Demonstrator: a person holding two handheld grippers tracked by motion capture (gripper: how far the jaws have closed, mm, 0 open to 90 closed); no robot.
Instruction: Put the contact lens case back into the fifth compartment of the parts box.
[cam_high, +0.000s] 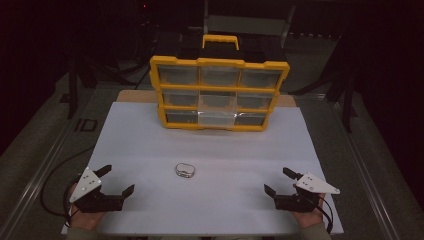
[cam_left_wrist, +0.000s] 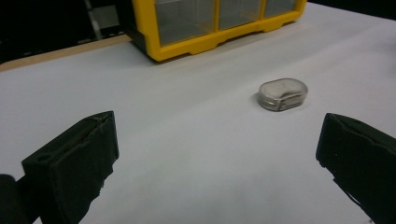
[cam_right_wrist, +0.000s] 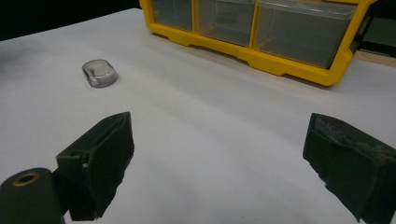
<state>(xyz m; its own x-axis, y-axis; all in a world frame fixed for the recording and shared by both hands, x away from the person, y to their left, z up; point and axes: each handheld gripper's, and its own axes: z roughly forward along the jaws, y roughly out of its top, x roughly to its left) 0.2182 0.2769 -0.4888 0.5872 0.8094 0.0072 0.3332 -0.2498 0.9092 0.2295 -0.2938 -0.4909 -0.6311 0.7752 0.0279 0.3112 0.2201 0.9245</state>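
Note:
A small clear oval case (cam_high: 184, 170) lies on the white table (cam_high: 210, 210), midway between my two grippers; it appears too in the left gripper view (cam_left_wrist: 283, 94) and the right gripper view (cam_right_wrist: 99, 73). A yellow organiser (cam_high: 219, 93) with clear drawers stands upright at the back, its lower drawers visible as the organiser (cam_left_wrist: 210, 23) and the organiser (cam_right_wrist: 261, 32). My left gripper (cam_high: 118, 180) rests near the front left, jaws wide apart and empty, pointing toward the case (cam_left_wrist: 219, 154). At the front right my right gripper (cam_high: 278, 181) stands open with nothing between its jaws (cam_right_wrist: 224, 158).
The white sheet ends in a wooden strip (cam_high: 135, 96) behind the organiser. Dark floor and stand legs (cam_high: 72, 85) surround the table. Cables (cam_high: 50, 185) trail off the left front corner.

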